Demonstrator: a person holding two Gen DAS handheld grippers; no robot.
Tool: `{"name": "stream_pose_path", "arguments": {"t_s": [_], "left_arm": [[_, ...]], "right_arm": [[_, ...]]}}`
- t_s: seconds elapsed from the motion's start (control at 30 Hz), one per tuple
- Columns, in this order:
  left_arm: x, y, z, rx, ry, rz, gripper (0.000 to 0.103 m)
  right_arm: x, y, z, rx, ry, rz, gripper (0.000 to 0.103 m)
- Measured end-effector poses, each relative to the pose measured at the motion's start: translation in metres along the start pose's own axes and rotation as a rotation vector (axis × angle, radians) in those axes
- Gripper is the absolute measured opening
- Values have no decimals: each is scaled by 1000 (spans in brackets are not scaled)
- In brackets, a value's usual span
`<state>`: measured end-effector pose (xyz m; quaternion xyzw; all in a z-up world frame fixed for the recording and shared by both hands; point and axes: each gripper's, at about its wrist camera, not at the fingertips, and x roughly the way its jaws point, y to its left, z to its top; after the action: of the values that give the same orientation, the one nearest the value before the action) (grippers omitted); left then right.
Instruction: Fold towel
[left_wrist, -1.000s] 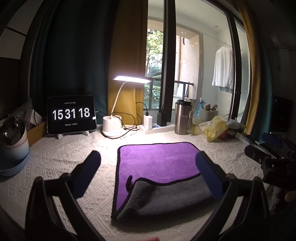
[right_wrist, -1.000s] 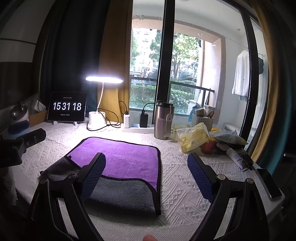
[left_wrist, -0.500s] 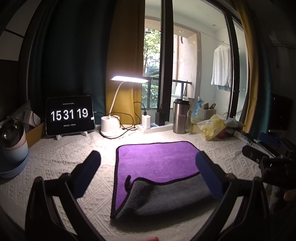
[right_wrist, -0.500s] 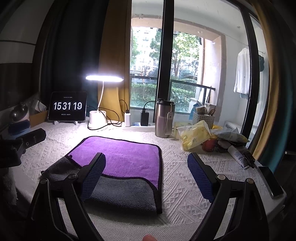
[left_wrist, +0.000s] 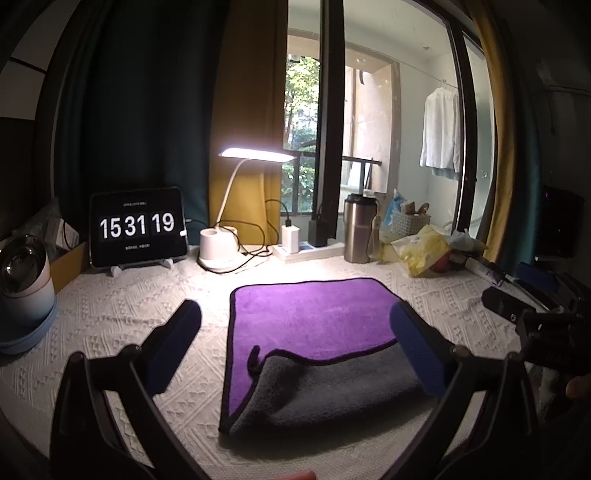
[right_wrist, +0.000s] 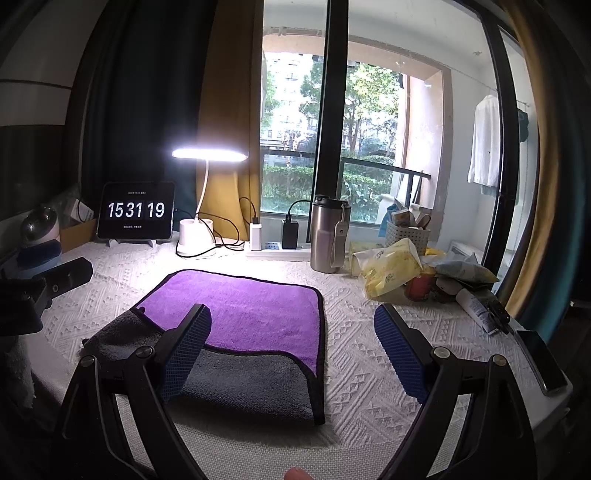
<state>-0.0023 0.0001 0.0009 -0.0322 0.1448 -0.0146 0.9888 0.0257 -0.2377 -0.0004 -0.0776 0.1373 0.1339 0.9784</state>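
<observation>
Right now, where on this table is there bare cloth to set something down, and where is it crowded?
Bare tablecloth lies left of the towel, between it and the tablet clock. Another bare strip lies right of the towel, before the phone. It is crowded along the window: lamp base, power strip, steel tumbler, yellow bags.

Purple-and-grey towel (left_wrist: 314, 325), seemingly black-edged
</observation>
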Motion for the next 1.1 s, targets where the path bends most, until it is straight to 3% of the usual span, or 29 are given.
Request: {"name": "stream_pose_path", "arguments": {"t_s": [0.63,0.9,1.1], "left_arm": [[9,2,-2,7,30,-4,103],[48,8,-9,32,175,-2,102],[75,9,-18,27,273,-29,102]], "right_arm": [[6,0,-3,9,17,19,92],[29,-6,-8,24,82,44,92],[60,-12,-14,43,186,89,92]]}}
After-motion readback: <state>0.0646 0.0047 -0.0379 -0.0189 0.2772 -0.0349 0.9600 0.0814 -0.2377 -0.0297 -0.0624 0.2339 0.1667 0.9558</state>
